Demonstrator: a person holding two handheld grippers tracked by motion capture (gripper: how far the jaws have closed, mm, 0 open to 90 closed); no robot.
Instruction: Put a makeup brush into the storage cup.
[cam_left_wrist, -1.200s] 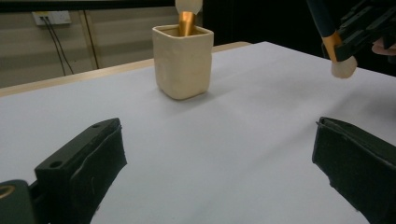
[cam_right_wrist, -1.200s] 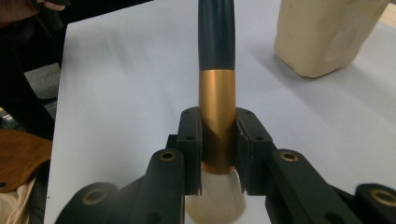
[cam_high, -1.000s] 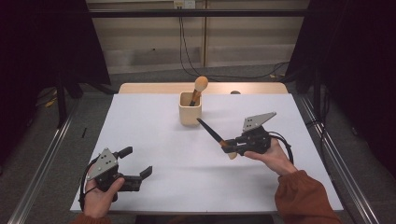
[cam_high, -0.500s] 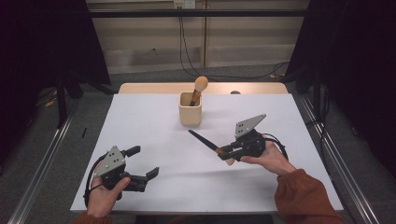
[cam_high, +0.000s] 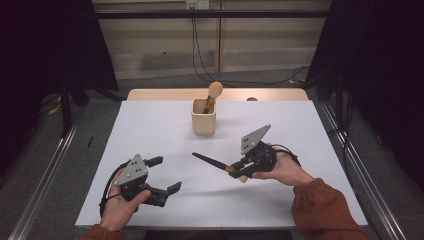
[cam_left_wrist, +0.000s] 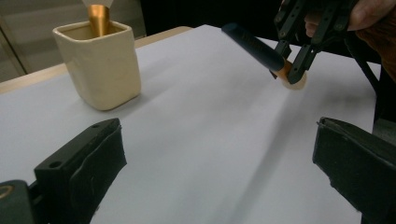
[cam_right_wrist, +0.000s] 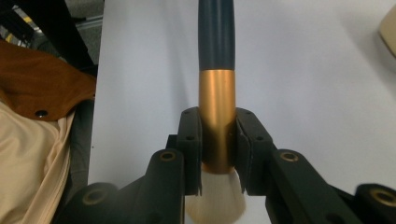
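A makeup brush (cam_high: 209, 161) with a dark handle, gold ferrule (cam_right_wrist: 217, 107) and pale bristles is held above the white table sheet (cam_high: 150, 135). My right gripper (cam_high: 240, 171) is shut on its ferrule, with the handle pointing left. From the right gripper view, the jaws (cam_right_wrist: 217, 140) clamp the gold ferrule from both sides. My left gripper (cam_high: 165, 174) is open at the front left, its jaws wide apart with nothing between them (cam_left_wrist: 217, 158). The left gripper view looks toward the held brush (cam_left_wrist: 254, 46) and the right gripper (cam_left_wrist: 296, 63).
A cream square cup (cam_high: 204, 119) stands at the back middle of the sheet, with a second brush (cam_high: 214, 91) upright in it. The cup (cam_left_wrist: 99, 65) sits ahead and to the left in the left gripper view. The sheet's front edge lies just below both hands.
The right gripper has come nearer and a little left, and the brush handle has swung away from the cup to point left. The left gripper has shifted slightly right, still open.
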